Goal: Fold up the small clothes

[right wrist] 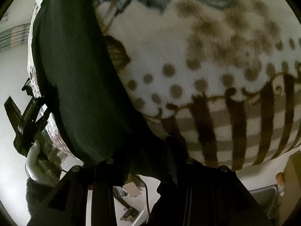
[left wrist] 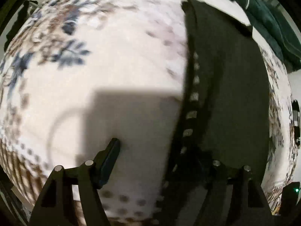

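Fleecy cream blanket (left wrist: 116, 60) fills nearly the whole left wrist view, printed with blurred blue-grey and brown leaf sprays toward ten o'clock and a line of brown dots curving along the bottom edge. From the right wrist camera the same blanket shows its border: fat brown dots, a scrolled line, then brown-and-grey checked stripes running off toward four o'clock.

Next in size, the dark garment (left wrist: 225, 86). It lies flat on the blanket, a long, smooth, near-black panel from one o'clock down to six, with a seam of pale dashes (left wrist: 193, 96) along its left edge. In the right wrist view it is a broad dark-green band sweeping from eleven o'clock down to the camera.

Up at two o'clock in the left view, a second heap of dark green cloth (left wrist: 270, 24) sits beyond the blanket's edge.

Now the tools. The left gripper (left wrist: 161, 162) stands spread: its left finger (left wrist: 110, 160) is clear over bare blanket with a hard-edged shadow behind it, while the right finger is lost against the dark garment, so whether it touches the cloth I cannot tell. The right gripper (right wrist: 148, 162) has its jaws partly closed with the garment's lower edge bunched between them, and the pads appear to pinch that fabric.

Smallest of all, out at nine o'clock in the right view, the other gripper shows as a black angular frame beside the blanket's edge.
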Demonstrator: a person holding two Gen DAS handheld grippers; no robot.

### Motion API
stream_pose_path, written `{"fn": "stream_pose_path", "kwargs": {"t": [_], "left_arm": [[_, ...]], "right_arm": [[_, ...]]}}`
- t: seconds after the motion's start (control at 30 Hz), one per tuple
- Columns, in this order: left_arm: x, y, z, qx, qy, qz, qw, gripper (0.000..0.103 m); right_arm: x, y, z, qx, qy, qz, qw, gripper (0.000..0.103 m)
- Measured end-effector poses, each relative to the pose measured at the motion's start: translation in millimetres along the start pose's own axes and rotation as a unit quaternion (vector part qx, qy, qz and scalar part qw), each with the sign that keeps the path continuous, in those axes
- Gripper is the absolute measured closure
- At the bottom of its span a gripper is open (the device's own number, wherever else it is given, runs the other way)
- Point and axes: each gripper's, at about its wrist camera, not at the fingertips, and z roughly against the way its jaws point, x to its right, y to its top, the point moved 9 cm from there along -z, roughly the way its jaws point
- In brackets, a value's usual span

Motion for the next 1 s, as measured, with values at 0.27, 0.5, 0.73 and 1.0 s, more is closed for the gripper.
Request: {"fn": "stream_pose_path", "kwargs": {"t": [0.27, 0.5, 0.73, 1.0], "left_arm": [[-21, -44, 19, -0.038, -0.045, 0.028, 0.9978, 0.034], [-8, -145, 13, -0.130, -0.182, 0.030, 0.9742, 0.032], [9, -147, 11, -0.117, -0.205, 0.034, 0.9712, 0.024], [29, -181, 16, -0.121, -0.172, -0.022, 0.9773, 0.025]], "right_arm": [[1, 9, 6, -0.004, 0.017, 0.010, 1.000, 0.066], [11, -25, -19, -0.080, 0.046, 0.031, 0.995, 0.058], [11, -28, -55, -0.108, 0.106, 0.012, 0.988, 0.055], [-4, -32, -59, -0.117, 0.162, 0.016, 0.980, 0.055]]}}
